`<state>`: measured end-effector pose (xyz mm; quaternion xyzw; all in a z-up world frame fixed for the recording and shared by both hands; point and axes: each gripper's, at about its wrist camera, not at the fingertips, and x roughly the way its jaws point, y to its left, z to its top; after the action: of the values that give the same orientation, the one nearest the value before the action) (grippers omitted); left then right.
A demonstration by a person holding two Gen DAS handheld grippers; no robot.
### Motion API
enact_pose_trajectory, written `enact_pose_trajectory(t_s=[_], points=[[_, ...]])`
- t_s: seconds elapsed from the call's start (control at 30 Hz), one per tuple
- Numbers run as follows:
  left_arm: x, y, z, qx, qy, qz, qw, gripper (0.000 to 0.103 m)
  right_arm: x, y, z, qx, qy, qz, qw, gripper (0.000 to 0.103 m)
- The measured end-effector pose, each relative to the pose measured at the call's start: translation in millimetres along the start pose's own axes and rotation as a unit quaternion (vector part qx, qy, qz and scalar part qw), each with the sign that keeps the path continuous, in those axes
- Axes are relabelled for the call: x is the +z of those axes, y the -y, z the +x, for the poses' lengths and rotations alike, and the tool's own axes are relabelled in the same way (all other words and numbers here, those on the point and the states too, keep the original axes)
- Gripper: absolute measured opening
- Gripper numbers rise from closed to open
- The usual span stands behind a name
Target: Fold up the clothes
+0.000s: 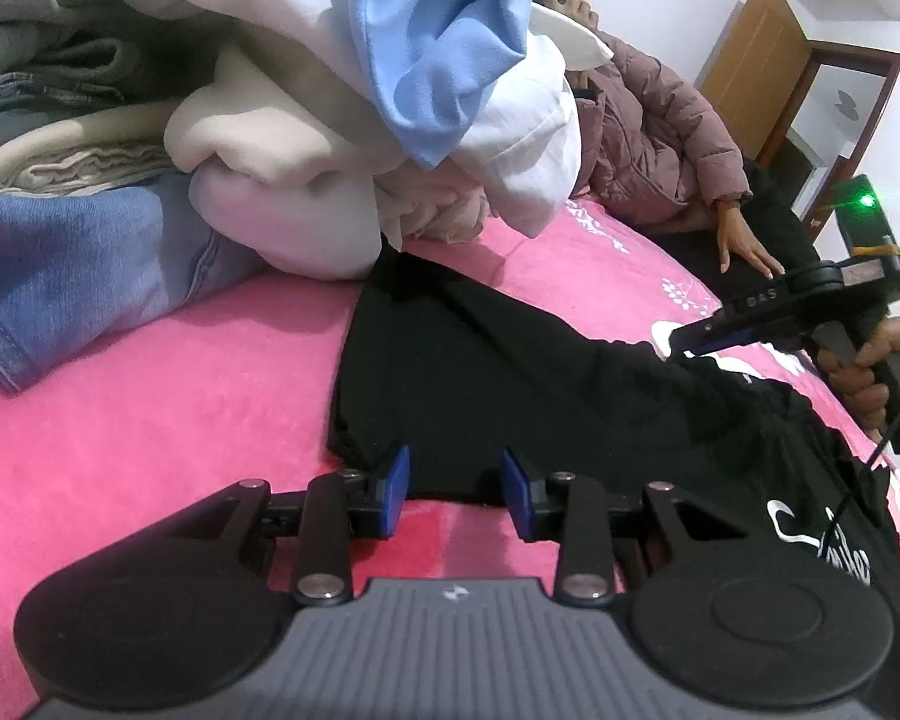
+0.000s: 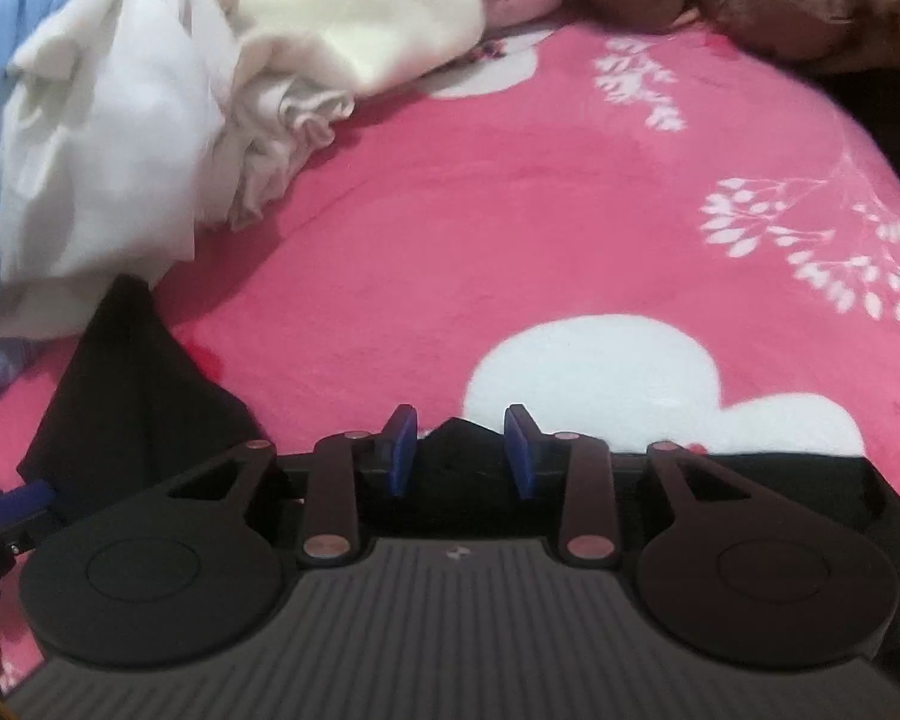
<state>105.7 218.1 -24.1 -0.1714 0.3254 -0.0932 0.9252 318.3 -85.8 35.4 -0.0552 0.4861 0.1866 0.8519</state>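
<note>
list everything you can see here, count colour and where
black garment: one, black with white lettering, spread on the blanket in front of both grippers
blanket: one, pink with white patterns, covering the bed
clothes pile: one heap, white, cream, light blue, grey, far left
jeans: one, blue denim, left foot of pile
seated person: one, mauve puffer jacket, far edge
door: one, wooden, background
left gripper: blue pads apart at garment's near edge
right gripper: blue pads apart over garment's edge
</note>
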Motion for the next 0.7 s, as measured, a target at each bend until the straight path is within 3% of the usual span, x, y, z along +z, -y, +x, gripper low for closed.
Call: enact_pose_trajectory(t_s=[0.13,0.23,0.27,0.37,0.7], points=[[-1,-1,0,-0.003,0.000,-0.003,1.0000,0.035,-1,-8,14,0.001,-0.022,-0.019,1.000,0.029],[-1,-1,1,-0.004,0.000,-0.005,1.0000,0.035,-7,-10,20,-0.011,-0.015,-0.022,1.000,0.007],[-1,0,1,-0.004,0.000,-0.005,1.0000,0.035,-8,-10,15,-0.017,0.005,-0.021,1.000,0.005],[-1,0,0,-0.003,0.000,-0.003,1.0000,0.035,-12,-6,-4,-0.026,0.076,-0.002,0.997,0.005],[-2,0,0,-0.001,-0.001,0.002,1.0000,0.035,-22,13,16,-0.041,0.148,0.068,0.986,0.005]])
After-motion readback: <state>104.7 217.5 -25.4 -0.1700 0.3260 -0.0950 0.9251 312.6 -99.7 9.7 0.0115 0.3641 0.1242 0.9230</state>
